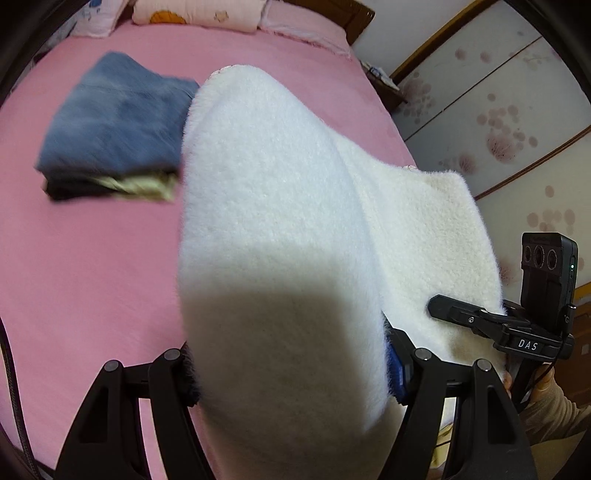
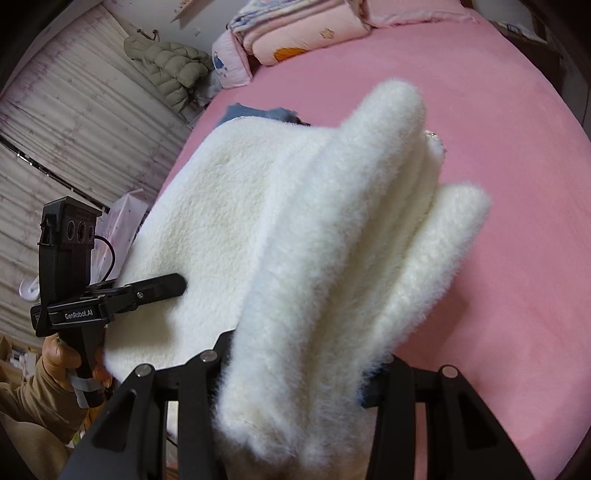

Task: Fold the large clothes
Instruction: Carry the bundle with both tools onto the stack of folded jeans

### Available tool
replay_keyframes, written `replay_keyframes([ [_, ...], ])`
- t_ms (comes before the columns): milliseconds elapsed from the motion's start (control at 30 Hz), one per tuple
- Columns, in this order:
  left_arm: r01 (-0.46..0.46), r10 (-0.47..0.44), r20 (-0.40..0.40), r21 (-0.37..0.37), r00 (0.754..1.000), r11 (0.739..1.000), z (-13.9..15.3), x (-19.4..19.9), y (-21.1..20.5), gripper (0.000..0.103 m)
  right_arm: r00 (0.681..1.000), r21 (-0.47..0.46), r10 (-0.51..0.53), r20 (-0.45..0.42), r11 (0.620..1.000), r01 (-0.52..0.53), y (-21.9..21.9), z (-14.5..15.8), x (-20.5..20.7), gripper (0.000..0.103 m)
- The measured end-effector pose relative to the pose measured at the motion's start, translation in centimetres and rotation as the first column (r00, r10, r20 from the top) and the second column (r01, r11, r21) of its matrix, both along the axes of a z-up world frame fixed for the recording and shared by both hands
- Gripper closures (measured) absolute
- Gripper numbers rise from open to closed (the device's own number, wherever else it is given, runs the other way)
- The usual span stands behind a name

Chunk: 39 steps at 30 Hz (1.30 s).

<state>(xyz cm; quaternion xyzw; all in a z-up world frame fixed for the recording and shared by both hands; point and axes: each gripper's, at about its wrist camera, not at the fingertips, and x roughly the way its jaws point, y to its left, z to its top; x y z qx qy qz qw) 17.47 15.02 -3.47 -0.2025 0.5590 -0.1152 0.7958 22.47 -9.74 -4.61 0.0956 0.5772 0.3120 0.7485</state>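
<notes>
A thick white fleece garment (image 1: 280,229), folded into several layers, is held up over the pink bed (image 1: 92,277) between both grippers. My left gripper (image 1: 291,373) is shut on one end of it; its fingertips are buried in the pile. My right gripper (image 2: 295,369) is shut on the other end of the white fleece garment (image 2: 332,240), fingertips hidden by fleece. Each gripper shows in the other's view, clamped on the garment's edge: the right gripper (image 1: 439,308) at the right of the left wrist view, the left gripper (image 2: 177,284) at the left of the right wrist view.
A stack of folded clothes with a blue top piece (image 1: 118,125) lies on the bed to the far left. Pillows (image 1: 195,14) line the head of the bed. A floral wardrobe (image 1: 498,122) stands right of the bed. A puffer jacket (image 2: 170,70) hangs on the wall.
</notes>
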Motion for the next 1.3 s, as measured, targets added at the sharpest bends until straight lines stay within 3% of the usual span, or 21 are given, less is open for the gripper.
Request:
replay_keyframes([
  [267,0.007,-0.018,0.113,0.093,0.993,0.996,1.9,7.0,17.3,0.032,0.995,0.065,-0.009,0.097,0.998,0.003,16.6,1.2,6.7,0.060],
  [533,-0.003,-0.031,0.234,0.141,0.972,0.990,-3.2,19.2,30.6,0.032,0.982,0.117,-0.028,0.186,0.993,0.007,29.9,-3.2,19.0,0.060],
  [767,-0.029,0.003,0.177,0.144,0.984,0.989,-11.7,27.7,32.5,0.031,0.985,0.066,-0.059,0.164,0.997,0.048,32.5,-9.5,26.8,0.060],
  [867,-0.025,-0.007,0.176,0.175,0.984,0.984,-14.3,28.8,32.4,0.027,0.991,0.026,-0.051,0.125,0.999,0.048,33.3,-12.9,28.5,0.059],
  [1000,-0.040,0.016,0.177,0.133,0.984,0.990,-16.3,29.6,33.6,0.017,0.994,0.014,-0.060,0.095,0.998,0.059,33.0,-15.5,28.8,0.052],
  [1133,-0.036,0.009,0.170,0.156,0.985,0.987,-16.2,29.8,33.7,0.013,0.995,0.006,-0.059,0.075,0.998,0.058,33.4,-15.3,29.4,0.048],
  [1300,-0.040,-0.010,0.183,0.264,0.983,0.964,-13.4,28.7,32.4,0.013,0.994,-0.081,-0.037,0.100,0.996,0.045,32.8,-12.9,27.7,0.046],
])
